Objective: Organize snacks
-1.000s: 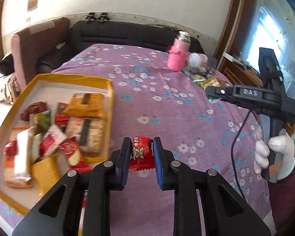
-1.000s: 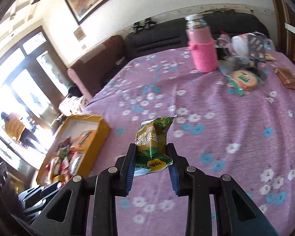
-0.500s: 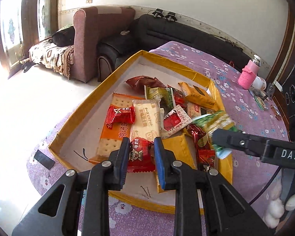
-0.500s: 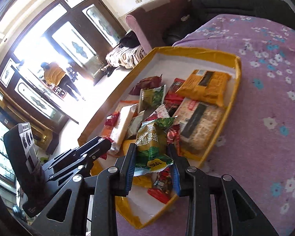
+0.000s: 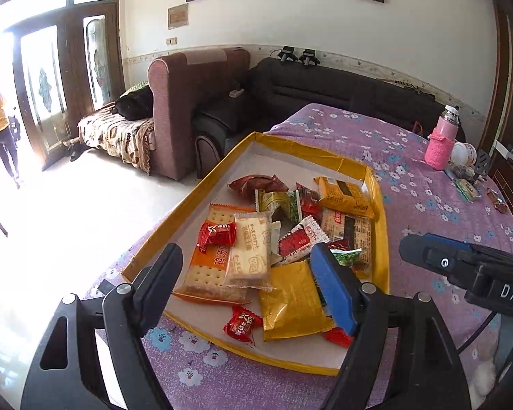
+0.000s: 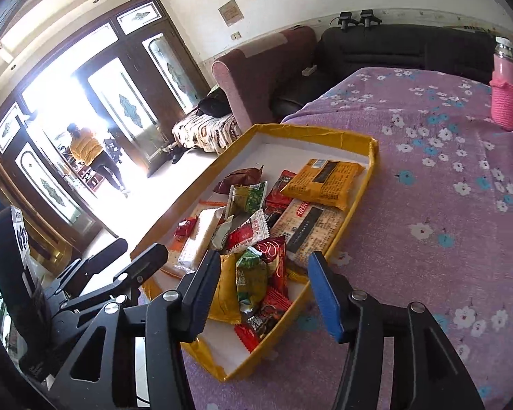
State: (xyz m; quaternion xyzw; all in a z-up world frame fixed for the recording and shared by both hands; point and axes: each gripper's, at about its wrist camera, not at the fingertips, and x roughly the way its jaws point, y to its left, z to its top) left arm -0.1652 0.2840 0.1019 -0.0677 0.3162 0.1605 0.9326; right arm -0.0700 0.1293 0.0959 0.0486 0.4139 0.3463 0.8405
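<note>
Above the near end of the yellow tray (image 5: pixel 379 205), both grippers hang with jaws wide and empty: left gripper (image 5: pixel 246 276), right gripper (image 6: pixel 263 283). Snack packets fill the tray, a small red packet (image 5: pixel 241 323) and a green packet (image 6: pixel 251 278) nearest. "DAS" marks the right gripper's body.

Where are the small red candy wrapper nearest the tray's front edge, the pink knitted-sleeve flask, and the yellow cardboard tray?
small red candy wrapper (image 5: pixel 241 324), left wrist view, wrapper's middle
pink knitted-sleeve flask (image 5: pixel 440 145), left wrist view, knitted sleeve
yellow cardboard tray (image 6: pixel 325 135), right wrist view, far wall
</note>
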